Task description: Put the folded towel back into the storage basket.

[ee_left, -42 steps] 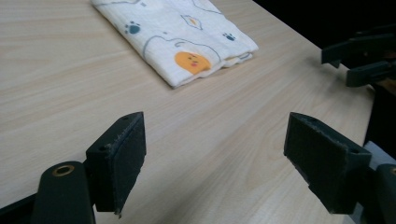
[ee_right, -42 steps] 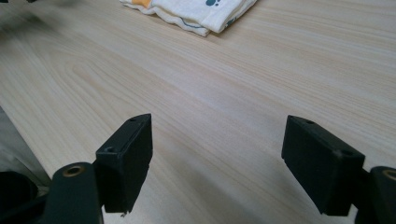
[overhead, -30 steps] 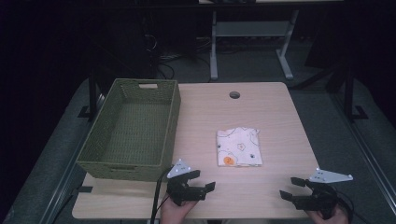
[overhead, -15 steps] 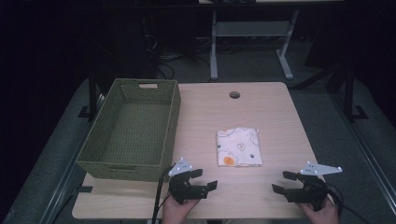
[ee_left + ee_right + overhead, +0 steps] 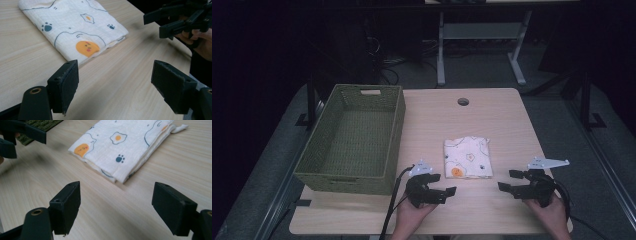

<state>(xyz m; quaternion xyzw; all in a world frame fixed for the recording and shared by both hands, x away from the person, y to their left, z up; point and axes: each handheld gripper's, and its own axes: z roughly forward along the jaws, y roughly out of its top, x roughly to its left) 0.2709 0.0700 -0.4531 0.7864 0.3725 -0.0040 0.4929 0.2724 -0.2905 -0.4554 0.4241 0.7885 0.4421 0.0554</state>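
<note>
Both grippers hover low over the near edge of the tabletop [image 5: 492,110], jaws spread and holding nothing: the left gripper [image 5: 445,192] and the right gripper [image 5: 507,182] face each other. Between them, slightly farther back, lies the folded printed cloth [image 5: 467,157], right of the green woven basket [image 5: 354,136].

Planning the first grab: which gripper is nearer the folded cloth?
Left. The left gripper sits just below the cloth's near left corner, jaws open. The right gripper is off to the cloth's lower right, a bit farther, also open.
</note>
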